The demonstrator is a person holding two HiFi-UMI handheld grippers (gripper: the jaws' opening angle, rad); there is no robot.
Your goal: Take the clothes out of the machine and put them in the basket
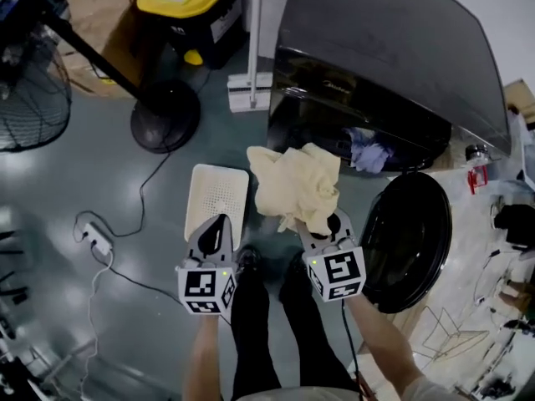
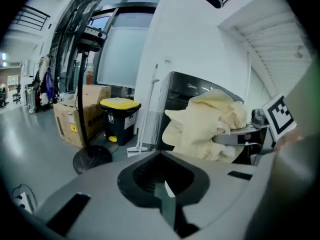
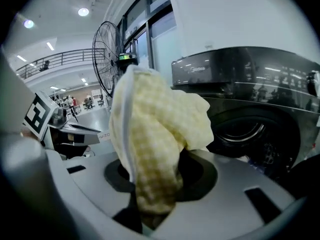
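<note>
The right tool (image 1: 332, 224) is clamped on a yellow cloth (image 1: 292, 182) bunched just ahead; the left tool (image 1: 215, 230) alongside has its jaws together, empty.

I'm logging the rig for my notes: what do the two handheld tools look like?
The left tool and right tool have grey bodies with dark jaw recesses. Each carries a white cube of black square markers and a green light. A black cable trails from the right one.
</note>
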